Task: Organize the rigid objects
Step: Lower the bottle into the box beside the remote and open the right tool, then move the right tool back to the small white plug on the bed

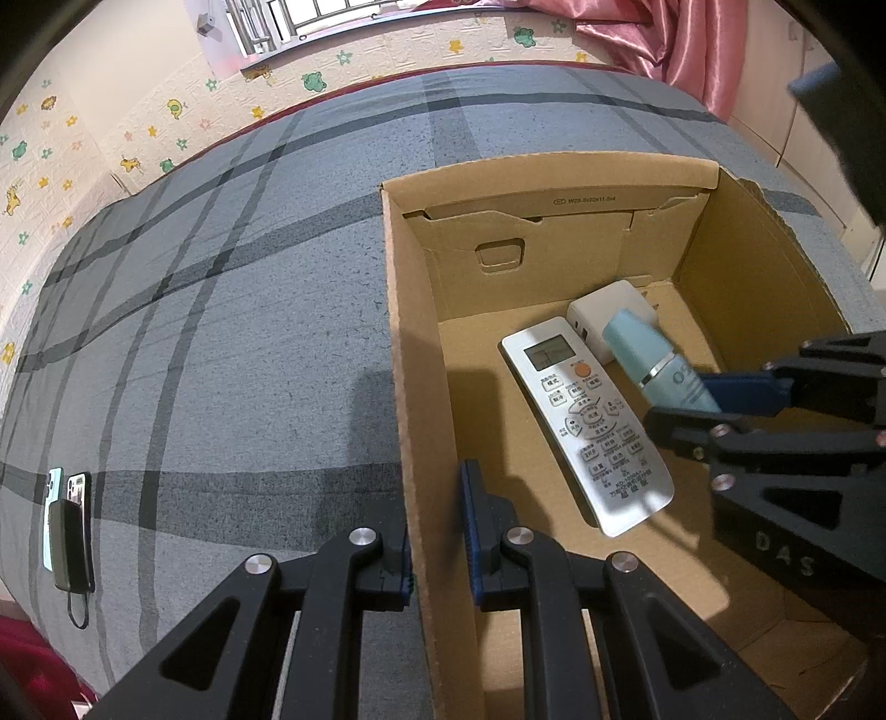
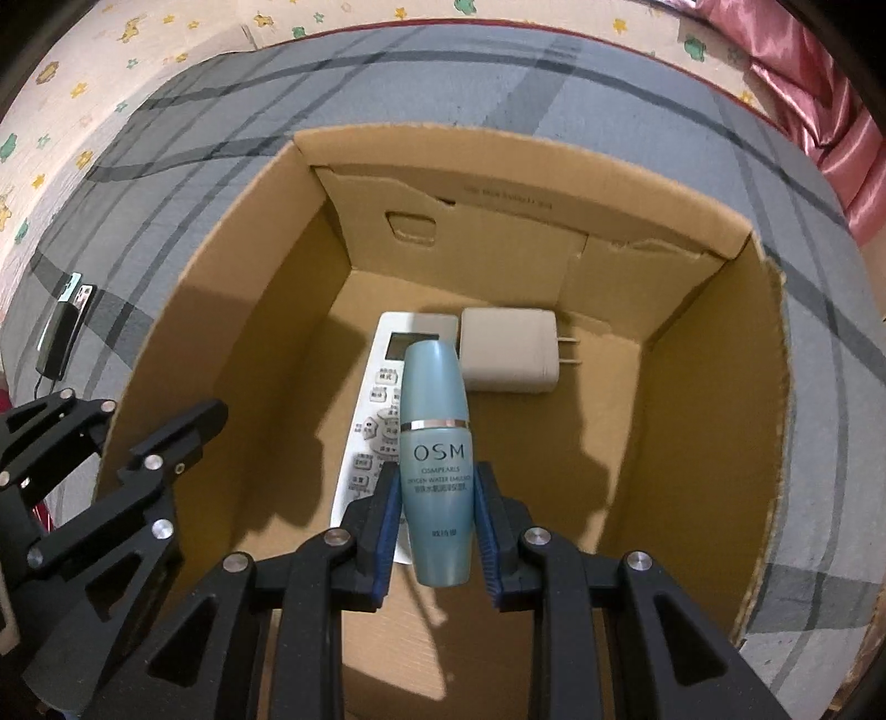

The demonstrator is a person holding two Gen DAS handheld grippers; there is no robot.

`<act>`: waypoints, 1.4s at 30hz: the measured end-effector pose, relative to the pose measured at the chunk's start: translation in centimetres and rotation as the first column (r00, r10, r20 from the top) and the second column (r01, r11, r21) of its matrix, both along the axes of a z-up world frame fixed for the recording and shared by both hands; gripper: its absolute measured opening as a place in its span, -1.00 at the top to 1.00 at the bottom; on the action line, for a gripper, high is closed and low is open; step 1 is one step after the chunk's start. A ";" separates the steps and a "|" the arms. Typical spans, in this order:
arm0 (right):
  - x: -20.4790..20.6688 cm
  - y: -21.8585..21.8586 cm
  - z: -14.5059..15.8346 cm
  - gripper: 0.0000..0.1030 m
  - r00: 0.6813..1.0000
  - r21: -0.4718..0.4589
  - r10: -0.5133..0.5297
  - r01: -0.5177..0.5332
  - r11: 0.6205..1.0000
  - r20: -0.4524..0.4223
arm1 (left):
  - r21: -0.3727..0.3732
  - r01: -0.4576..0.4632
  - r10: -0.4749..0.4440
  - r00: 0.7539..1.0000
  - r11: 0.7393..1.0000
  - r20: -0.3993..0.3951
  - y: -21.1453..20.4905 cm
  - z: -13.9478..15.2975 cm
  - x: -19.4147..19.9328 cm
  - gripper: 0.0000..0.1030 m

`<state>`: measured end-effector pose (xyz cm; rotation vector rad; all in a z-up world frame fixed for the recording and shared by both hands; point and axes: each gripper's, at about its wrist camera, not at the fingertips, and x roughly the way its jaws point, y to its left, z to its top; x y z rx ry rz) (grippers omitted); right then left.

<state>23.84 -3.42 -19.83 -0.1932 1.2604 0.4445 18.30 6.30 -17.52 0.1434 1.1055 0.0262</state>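
Note:
An open cardboard box (image 1: 412, 354) (image 2: 769, 387) sits on a grey plaid bed. Inside lie a white remote control (image 1: 587, 421) (image 2: 376, 410) and a white plug adapter (image 1: 601, 310) (image 2: 509, 350). My right gripper (image 2: 437, 518) is shut on a teal OSM lotion bottle (image 2: 436, 443) (image 1: 653, 360) and holds it above the remote inside the box. It also shows in the left wrist view (image 1: 714, 396). My left gripper (image 1: 437, 531) straddles the box's left wall, jaws closed on the cardboard edge; it also shows in the right wrist view (image 2: 160, 443).
Two phones and a black power bank with a cable (image 1: 69, 526) (image 2: 63, 321) lie at the bed's left edge. A patterned wall (image 1: 111, 133) runs behind the bed. Pink curtains (image 1: 653, 39) hang at the far right.

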 end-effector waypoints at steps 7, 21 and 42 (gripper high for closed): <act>0.3 0.1 -0.6 0.48 1.000 -0.007 0.001 -0.001 1.000 -0.019 | 0.004 -0.001 0.001 1.000 1.000 0.002 0.0 0.0 0.0 0.71; -0.2 0.1 0.1 0.19 1.000 -0.003 0.003 -0.003 1.000 0.021 | 0.004 -0.002 0.002 1.000 1.000 0.002 0.0 0.0 0.0 0.71; -1.4 -2.8 8.3 -0.46 0.980 0.047 -0.066 0.058 0.997 0.186 | 0.005 -0.003 0.003 1.000 1.000 0.000 0.0 0.0 0.1 0.71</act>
